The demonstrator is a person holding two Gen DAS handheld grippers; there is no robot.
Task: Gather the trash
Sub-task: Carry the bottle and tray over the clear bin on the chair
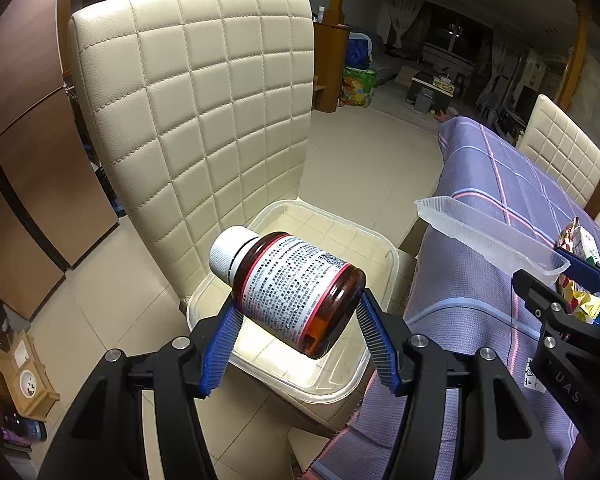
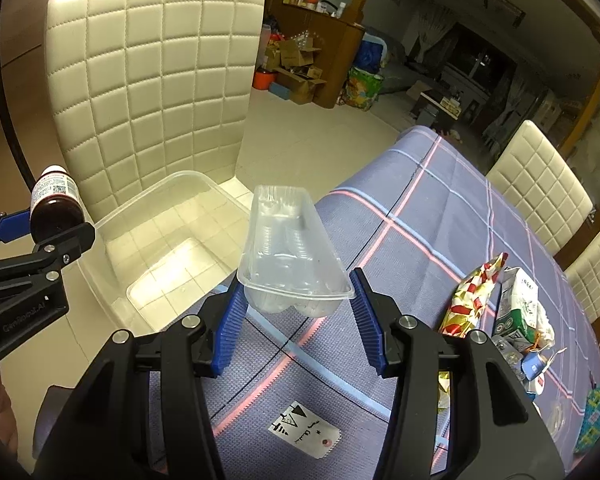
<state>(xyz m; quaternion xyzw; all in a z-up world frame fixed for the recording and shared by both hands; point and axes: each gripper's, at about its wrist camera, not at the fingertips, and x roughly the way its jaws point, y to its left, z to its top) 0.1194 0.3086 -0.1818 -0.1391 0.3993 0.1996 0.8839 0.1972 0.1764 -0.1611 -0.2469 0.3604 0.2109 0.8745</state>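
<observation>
Amber glass, hard and slick, is riding sideways in my left tongs (image 1: 298, 316), gripped around the bottle (image 1: 290, 286) above the bin (image 1: 374, 240), while my right tongs (image 2: 298, 300) are pinching a flimsy clear tray (image 2: 290, 248) gently by its rim.

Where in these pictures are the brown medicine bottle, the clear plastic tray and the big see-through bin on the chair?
brown medicine bottle (image 1: 296, 284), left wrist view, on its printed label.
clear plastic tray (image 2: 290, 248), right wrist view, on its ribbed inside.
see-through bin (image 2: 160, 196), right wrist view, on its far wall.
</observation>
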